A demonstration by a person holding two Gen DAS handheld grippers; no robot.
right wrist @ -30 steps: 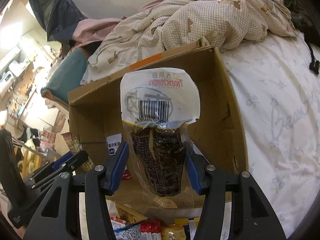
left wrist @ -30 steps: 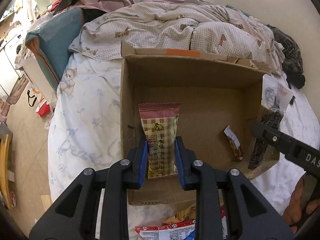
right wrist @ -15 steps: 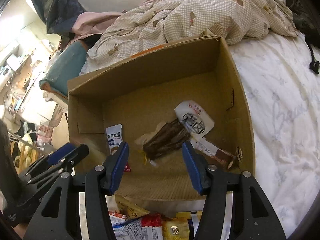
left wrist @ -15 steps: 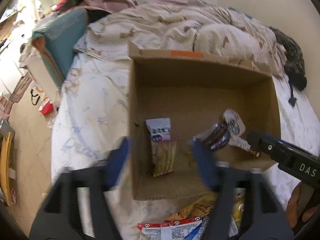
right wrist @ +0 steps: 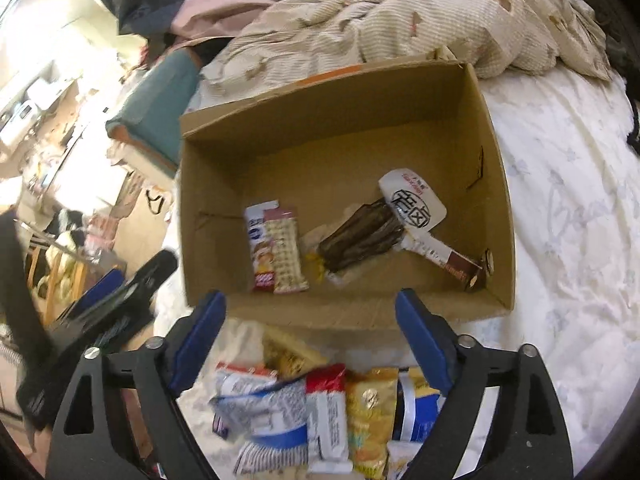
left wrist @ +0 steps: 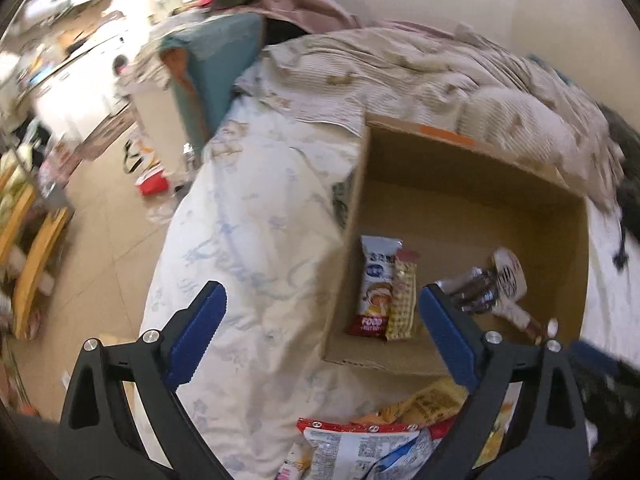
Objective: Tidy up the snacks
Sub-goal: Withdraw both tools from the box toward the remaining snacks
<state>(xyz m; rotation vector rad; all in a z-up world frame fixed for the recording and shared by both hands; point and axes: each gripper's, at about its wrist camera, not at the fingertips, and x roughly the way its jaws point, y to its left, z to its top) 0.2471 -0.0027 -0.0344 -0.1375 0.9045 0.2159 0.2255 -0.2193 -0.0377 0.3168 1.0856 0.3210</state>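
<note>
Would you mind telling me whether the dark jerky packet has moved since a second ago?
Yes. The dark jerky packet left the right tool and dropped onto the floor of the cardboard box, right of centre; the tool is now open.

Cardboard box (right wrist: pixel 496 216) sits on the bed (right wrist: pixel 568 208), duvet (right wrist: pixel 400 12) bunched behind it. In the box: 2 snack packs (right wrist: pixel 276 252) side by side at left, jerky pouch (right wrist: pixel 360 236) mid, overlapping a snack bar (right wrist: pixel 444 256) at right. Loose snack pile (right wrist: pixel 320 412) on the bed in front of the box.
</note>
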